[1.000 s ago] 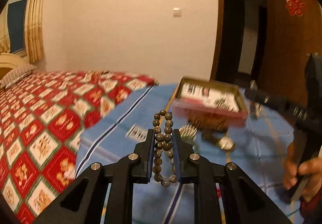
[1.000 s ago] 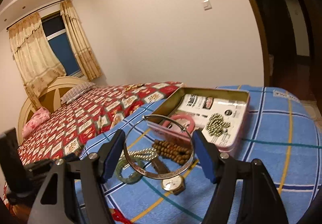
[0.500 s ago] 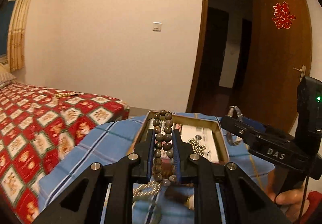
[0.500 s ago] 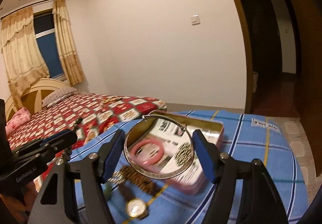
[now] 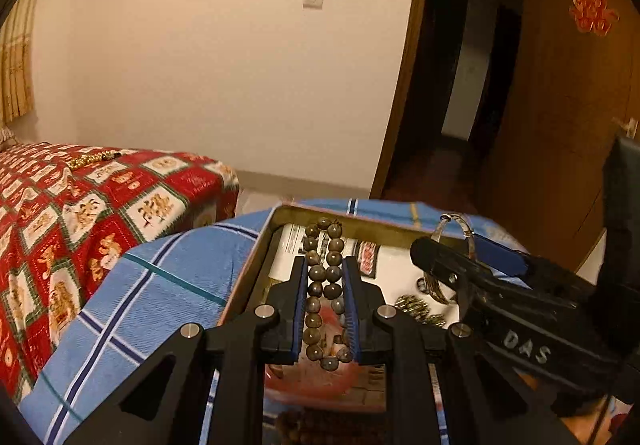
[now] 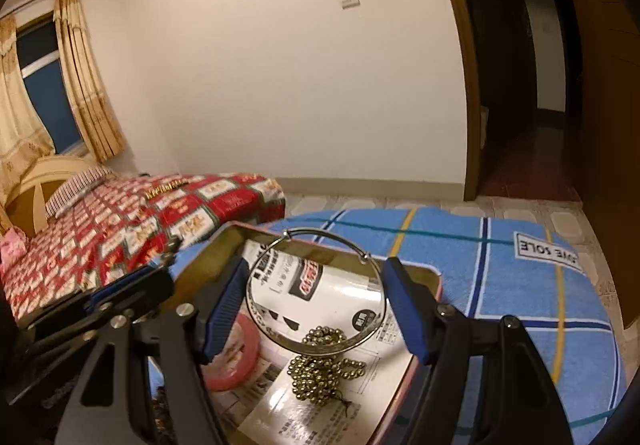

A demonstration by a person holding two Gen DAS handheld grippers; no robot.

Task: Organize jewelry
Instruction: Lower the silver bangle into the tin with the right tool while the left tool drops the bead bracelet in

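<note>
At centre frame in the left wrist view, the bead bracelet [image 5: 323,287] looks like dark polished wood, each bead faintly glossy. The silver bangle [image 6: 316,291] is thin bright metal with a mirror shine. The tin box [image 6: 424,277] has dull brassy metal walls and a glossy printed paper lining. The brass bead chain [image 6: 324,365] glints. The pink ring [image 6: 236,353] seems smooth plastic. The blue checked cloth [image 6: 500,285] is matt woven fabric.

I see my right gripper [image 6: 316,299] clamping a thin silver metal bangle [image 6: 316,291] between its blue pads, held over the open rectangular metal tin [image 6: 424,279] at lower centre. Inside the tin, a pink ring-shaped bangle [image 6: 236,359] lies lower left and a heap of small brass-coloured beads [image 6: 324,363] sits below the silver hoop.
</note>
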